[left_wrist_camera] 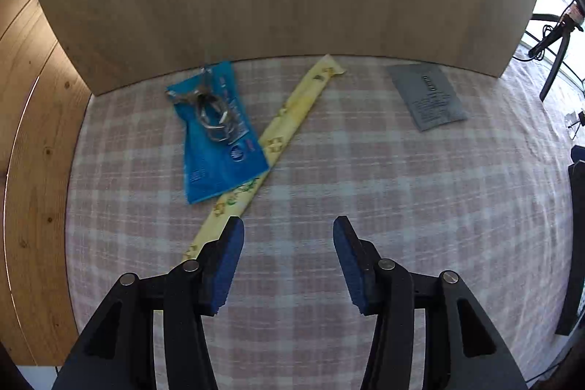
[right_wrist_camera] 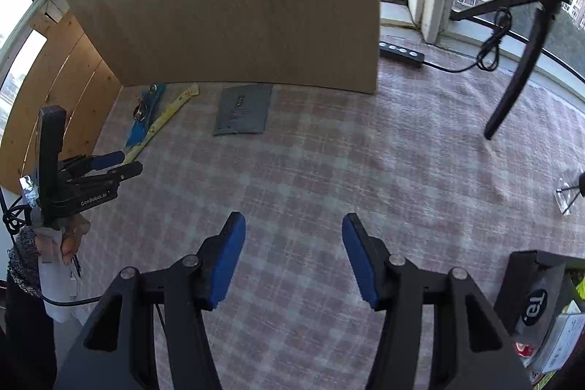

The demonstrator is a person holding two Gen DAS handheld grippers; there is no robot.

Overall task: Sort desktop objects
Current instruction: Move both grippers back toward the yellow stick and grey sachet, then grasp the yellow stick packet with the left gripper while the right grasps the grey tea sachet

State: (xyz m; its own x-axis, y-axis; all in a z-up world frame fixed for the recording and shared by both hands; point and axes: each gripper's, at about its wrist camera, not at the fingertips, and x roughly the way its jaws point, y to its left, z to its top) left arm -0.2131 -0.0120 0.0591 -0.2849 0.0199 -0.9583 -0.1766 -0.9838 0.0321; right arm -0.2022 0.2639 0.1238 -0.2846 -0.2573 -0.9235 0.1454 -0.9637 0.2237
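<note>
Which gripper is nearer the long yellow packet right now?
Left. The left gripper hovers open just over the near end of the yellow packet. The right gripper, also open, sits well off to the packet's right, over bare checked tablecloth.

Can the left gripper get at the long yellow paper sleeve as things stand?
Probably yes: left gripper is open and empty, the long yellow paper sleeve's near end lies uncovered by its fingers; the blue packet overlaps only its middle.
</note>
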